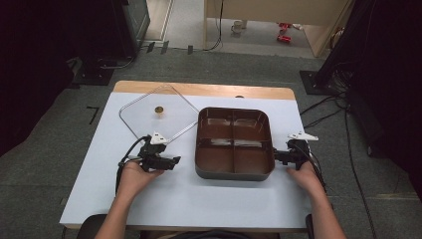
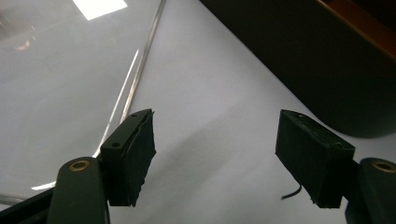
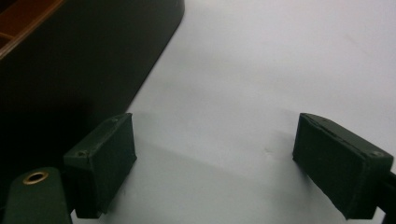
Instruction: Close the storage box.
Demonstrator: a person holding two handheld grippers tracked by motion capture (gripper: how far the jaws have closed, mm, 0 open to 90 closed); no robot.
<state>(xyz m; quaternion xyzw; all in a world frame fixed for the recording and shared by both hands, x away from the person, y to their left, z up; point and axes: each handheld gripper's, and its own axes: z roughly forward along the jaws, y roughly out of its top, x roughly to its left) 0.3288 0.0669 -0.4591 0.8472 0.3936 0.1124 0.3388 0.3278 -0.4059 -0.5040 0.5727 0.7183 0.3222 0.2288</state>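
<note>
**High view: both claws open and empty, flanking the divided tray**

High view findings: a white worktop (image 1: 199, 199) carries a dark brown tray (image 1: 234, 172) with four compartments, all appearing empty. A clear flat lid (image 1: 144, 112) with a small brass-coloured knob (image 1: 159, 110) lies on the worktop, just beyond the left claw (image 1: 174, 161) and beside the tray's left wall; whether lid and tray touch cannot be told.

Left claw: held in the person's left hand (image 1: 134, 174), pointing toward the tray's left wall, close to it but apart. In the left gripper view the jaws stand wide apart with bare worktop between them, nothing held. The lid's edge (image 2: 135, 79) runs ahead of the left-hand jaw in that view, and the tray's dark outer wall (image 2: 299, 56) lies ahead of the right-hand jaw.

Right claw (image 1: 276, 156): held in the person's right hand (image 1: 304, 177), pointing at the tray's right wall near its near corner; contact cannot be confirmed from above. In the right gripper view the jaws are likewise spread, empty, with white worktop (image 3: 261, 70) between them. The tray's rounded corner and wall (image 3: 84, 60) sit just ahead of and beside the left-hand jaw in that view.

Cables trail from both claws toward the person.
</note>
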